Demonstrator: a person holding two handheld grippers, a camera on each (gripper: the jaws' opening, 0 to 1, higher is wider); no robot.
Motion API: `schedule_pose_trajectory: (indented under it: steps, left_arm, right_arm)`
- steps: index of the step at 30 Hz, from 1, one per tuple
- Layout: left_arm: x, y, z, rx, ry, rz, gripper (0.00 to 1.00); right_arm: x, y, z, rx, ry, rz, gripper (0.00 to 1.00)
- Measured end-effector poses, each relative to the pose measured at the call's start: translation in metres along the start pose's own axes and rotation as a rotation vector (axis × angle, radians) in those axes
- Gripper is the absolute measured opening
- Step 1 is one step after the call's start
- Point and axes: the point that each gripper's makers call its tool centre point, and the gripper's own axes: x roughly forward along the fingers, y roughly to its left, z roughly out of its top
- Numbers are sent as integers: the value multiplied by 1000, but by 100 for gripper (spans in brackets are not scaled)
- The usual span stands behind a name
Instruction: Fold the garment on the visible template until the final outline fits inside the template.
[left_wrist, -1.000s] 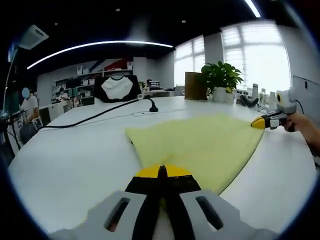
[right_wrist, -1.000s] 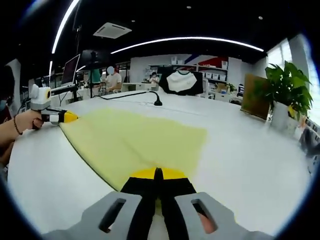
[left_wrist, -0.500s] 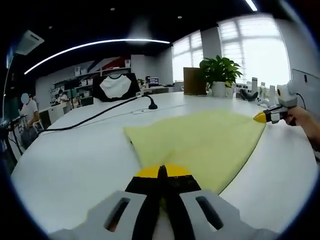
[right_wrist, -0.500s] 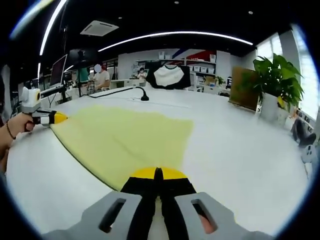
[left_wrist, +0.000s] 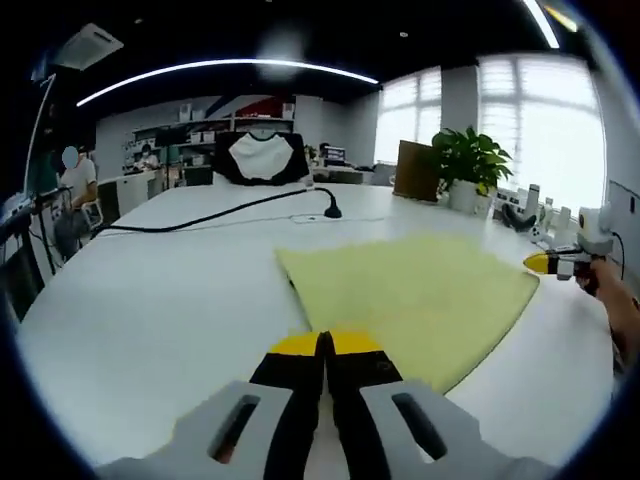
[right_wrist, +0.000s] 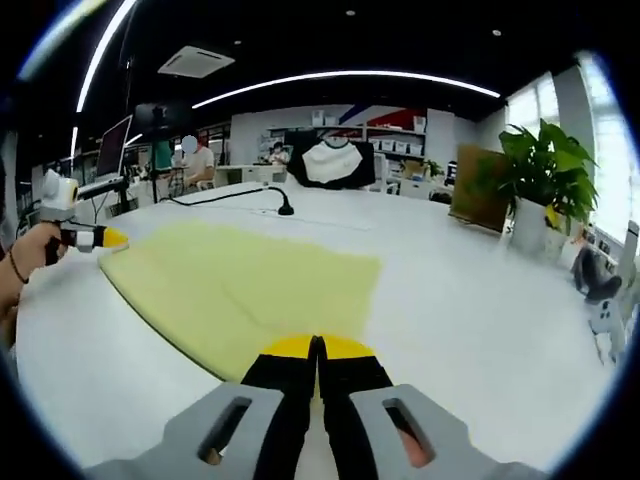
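Pale yellow garment (left_wrist: 410, 290) lies flat on white table (left_wrist: 150, 300); left gripper (left_wrist: 325, 345) and right gripper (right_wrist: 316, 348) jaws each closed on its edge.

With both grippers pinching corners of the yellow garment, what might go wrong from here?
1. The left gripper and right gripper each pinch only a small corner of the yellow garment, so the fabric may slip out.
2. No template outline shows on the white table, so the fold could land misaligned.
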Motion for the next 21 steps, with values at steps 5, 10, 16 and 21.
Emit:
schedule_pose_trajectory:
  steps: [5,10,16,21]
  left_arm:
    - [-24,-4,22,28,-67,9,1]
    - [-38,-14,26,-37,-109,-38,1]
    - [-63,-31,26,-26,-152,-39,1]
    - [-87,-36,22,-3,-168,-17,1]
  right_arm:
    - [-26,5,15,35,-25,-2,0]
    - [-51,13,29,-21,-59,-31,0]
    - [-78,16,28,-26,-89,-48,0]
    - [-108,15,26,22,-154,-93,0]
